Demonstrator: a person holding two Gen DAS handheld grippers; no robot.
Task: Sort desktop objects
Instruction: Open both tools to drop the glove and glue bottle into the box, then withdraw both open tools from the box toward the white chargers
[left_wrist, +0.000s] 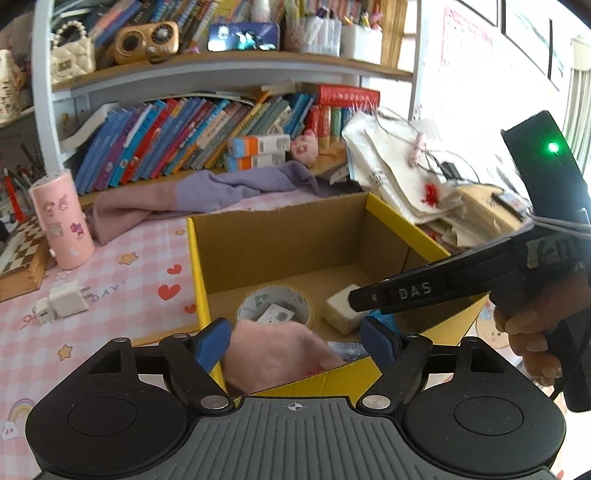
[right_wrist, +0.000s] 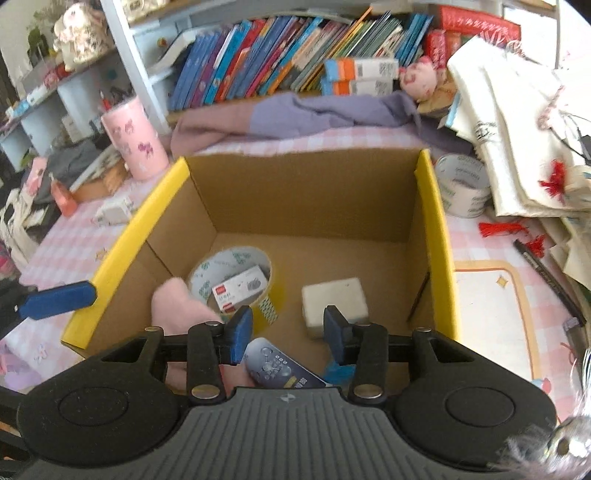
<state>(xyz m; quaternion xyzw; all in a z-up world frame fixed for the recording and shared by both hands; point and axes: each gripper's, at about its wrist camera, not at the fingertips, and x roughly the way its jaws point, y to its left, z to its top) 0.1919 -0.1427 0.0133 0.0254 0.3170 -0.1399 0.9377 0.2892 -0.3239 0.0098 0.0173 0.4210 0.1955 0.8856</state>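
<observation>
Bookshelves (left_wrist: 207, 144) back a pink checked surface (left_wrist: 122, 273) with a yellow box (right_wrist: 436, 229) on it. Left claw (left_wrist: 295, 341) gapes wide over a pink plush (left_wrist: 273, 354) inside the box, pads clear of it; right claw (right_wrist: 288, 334) sits part-open, gripping nothing, above a tape roll (right_wrist: 236, 284), white block (right_wrist: 334, 299) and blue card (right_wrist: 277, 365)

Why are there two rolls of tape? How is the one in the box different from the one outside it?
The tape roll in the box lies on the floor of the cardboard box, while the tape roll outside sits on the pink tablecloth beside the box's right wall. The one in the box has a small white packet in its hole; the hole of the one outside looks empty. Both are white with green print.
</observation>
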